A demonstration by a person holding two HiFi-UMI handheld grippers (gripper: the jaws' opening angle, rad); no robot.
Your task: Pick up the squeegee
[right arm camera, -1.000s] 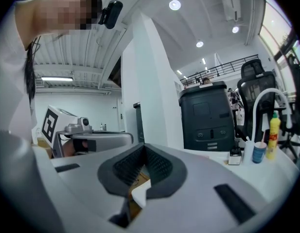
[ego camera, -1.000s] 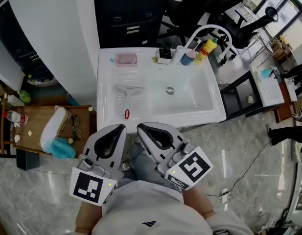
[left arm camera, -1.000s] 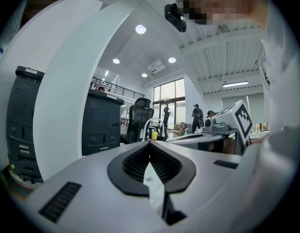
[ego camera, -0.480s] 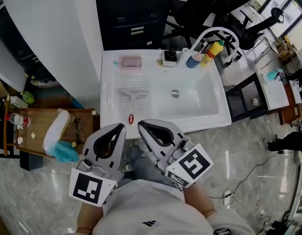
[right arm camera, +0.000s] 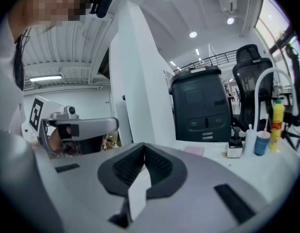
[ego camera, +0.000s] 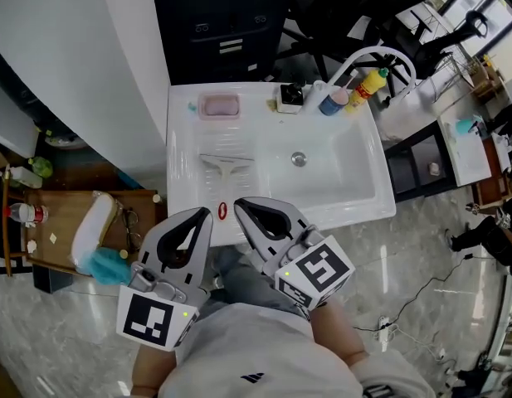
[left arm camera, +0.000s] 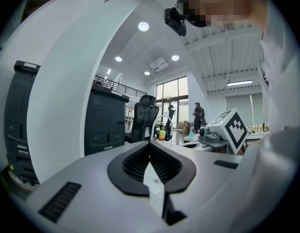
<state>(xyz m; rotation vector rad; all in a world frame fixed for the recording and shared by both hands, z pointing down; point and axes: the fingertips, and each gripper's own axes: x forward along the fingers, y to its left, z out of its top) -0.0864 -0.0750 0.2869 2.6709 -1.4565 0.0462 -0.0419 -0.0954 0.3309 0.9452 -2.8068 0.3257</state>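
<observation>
One squeegee [ego camera: 225, 164] lies flat on the ribbed drainboard at the left of the white sink [ego camera: 347, 208]. It is pale and partly see-through. In the head view its blade bar runs left to right across the ribs, and its short handle points from the middle of the bar toward the person. It sits beside the basin, not in it. The basin shows one round drain [ego camera: 299, 159] on its floor.

Along the back ledge stand five things, one of each:
- a pink soap dish [ego camera: 218, 106] behind the drainboard; what it holds cannot be told
- a small black-and-white pump bottle [ego camera: 290, 98]
- a blue cup [ego camera: 334, 102]
- a yellow bottle [ego camera: 368, 85] with a red cap
- a white arched faucet [ego camera: 373, 54] that curves over the last two

One small red object [ego camera: 222, 211] rests on the front rim.

Two hand-held grippers are held side by side, short of the sink's near edge and well apart from the squeegee. The left hand-held gripper [ego camera: 204, 215] has its jaws closed together with nothing between them. The right hand-held gripper [ego camera: 239, 206] is also closed and empty. Each one's own view shows the ridged pads meeting at the tip.

To the left of the sink, a low wooden desk [ego camera: 56, 201] carries a white cloth [ego camera: 90, 218] and a teal cloth [ego camera: 106, 264].
</observation>
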